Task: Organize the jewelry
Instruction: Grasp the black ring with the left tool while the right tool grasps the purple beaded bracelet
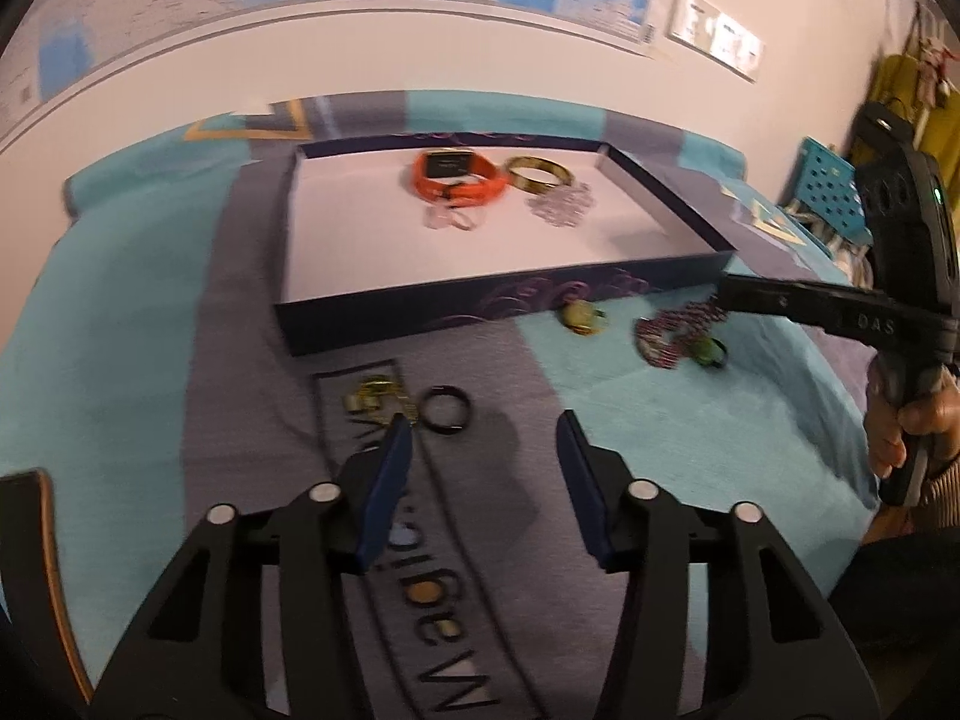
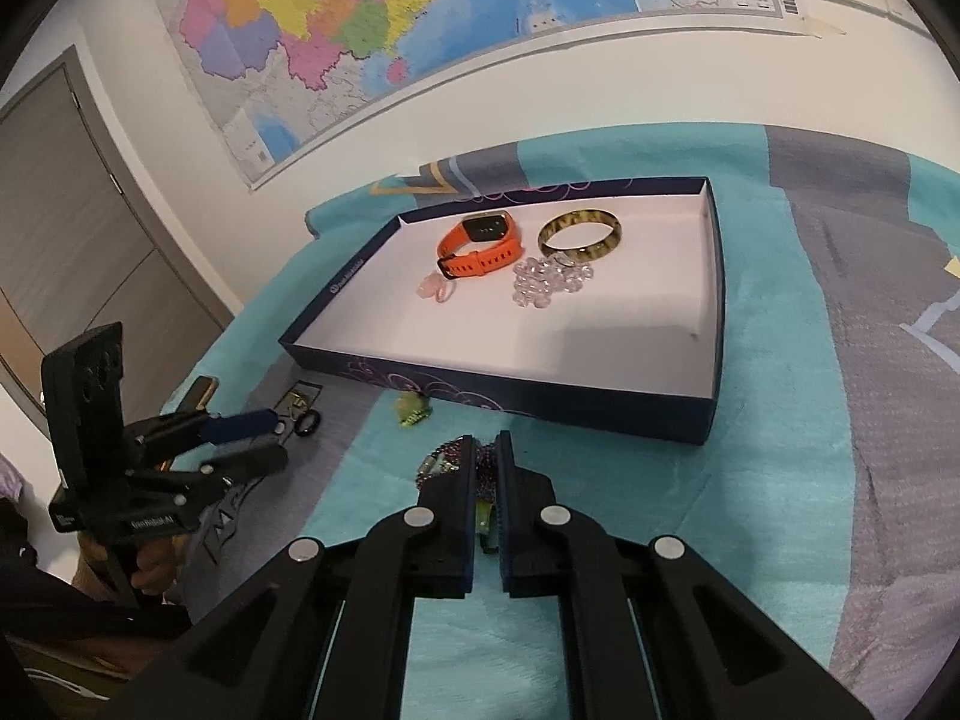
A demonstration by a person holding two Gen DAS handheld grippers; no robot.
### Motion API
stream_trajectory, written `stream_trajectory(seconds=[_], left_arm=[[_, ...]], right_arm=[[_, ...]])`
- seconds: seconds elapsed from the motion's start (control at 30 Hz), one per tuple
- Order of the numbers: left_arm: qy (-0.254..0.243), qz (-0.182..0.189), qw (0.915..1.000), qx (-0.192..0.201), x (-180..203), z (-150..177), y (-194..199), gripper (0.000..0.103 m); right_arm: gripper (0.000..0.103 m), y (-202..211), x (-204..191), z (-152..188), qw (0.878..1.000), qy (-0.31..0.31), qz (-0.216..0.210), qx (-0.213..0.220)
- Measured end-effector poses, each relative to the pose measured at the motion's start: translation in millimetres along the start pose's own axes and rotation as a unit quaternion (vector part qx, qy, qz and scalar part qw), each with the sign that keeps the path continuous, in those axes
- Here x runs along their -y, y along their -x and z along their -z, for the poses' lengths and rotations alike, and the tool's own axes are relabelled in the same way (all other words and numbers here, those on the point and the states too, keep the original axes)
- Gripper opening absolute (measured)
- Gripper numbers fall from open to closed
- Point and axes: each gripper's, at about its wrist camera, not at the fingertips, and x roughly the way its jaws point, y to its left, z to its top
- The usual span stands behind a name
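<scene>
Two hand-held grippers are pointed steeply down over a bed covered by a turquoise and grey blanket (image 2: 600, 480).

The right gripper (image 2: 486, 441) is held in a hand (image 1: 918, 420) seen at the right edge of the left wrist view, the fingers wrapped around the handle. Its jaws are closed nearly together, and a purple beaded bracelet (image 1: 672, 336) is pinched between the tips. The bracelet lies on the turquoise part of the blanket, just in front of the near wall of a shallow dark blue box (image 2: 510, 387). A green piece (image 1: 711, 353) is seen right beside the bracelet, under the gripper; what it is cannot be told.

The left gripper (image 1: 483, 426) is held low over the grey stripe of the blanket, with the hand that carries it partly seen below it in the right wrist view. Its jaws stand apart and nothing is held between them. A black ring (image 1: 445, 411) lies just beyond the left fingertip, and a gold trinket (image 1: 378, 397) lies beside that ring, toward the left edge of the bed.

A small green and yellow piece (image 2: 413, 408) rests near the box's front wall, between the two grippers.

Inside the box, toward its far wall, an orange watch (image 2: 480, 243), a mottled bangle (image 2: 579, 234), a clear bead bracelet (image 2: 549, 282) and a small pink piece (image 2: 437, 289) are placed close together.
</scene>
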Motion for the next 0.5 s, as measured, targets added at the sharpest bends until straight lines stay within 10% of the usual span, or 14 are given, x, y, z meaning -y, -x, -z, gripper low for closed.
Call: stream_trajectory(seconds=[0.5], left_arm=[[0.014, -0.003, 0.9995, -0.028, -5, -10, -21, 0.048]], right_arm=[[0.004, 4, -7, -2, 1.000, 0.002, -0.024, 0.007]])
